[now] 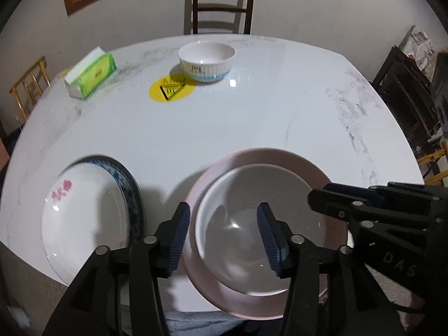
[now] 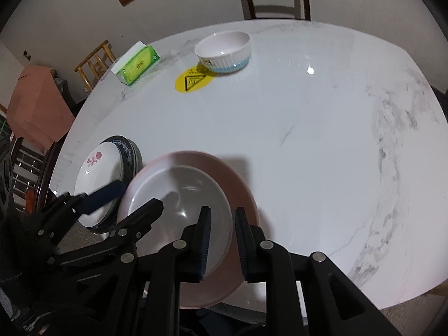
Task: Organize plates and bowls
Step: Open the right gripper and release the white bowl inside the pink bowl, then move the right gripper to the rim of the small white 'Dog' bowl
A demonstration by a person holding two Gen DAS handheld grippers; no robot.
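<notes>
A pink plate sits at the table's near edge; it also shows in the right wrist view. My right gripper is shut on its right rim and also appears in the left wrist view. My left gripper is open, its fingers straddling the plate's left rim, one finger over the plate's well. To the left, a white plate with pink flowers lies on a blue-patterned plate. A white ribbed bowl stands at the far side.
A green tissue box lies at the far left. A yellow round sticker sits beside the bowl. The marble table has chairs around it.
</notes>
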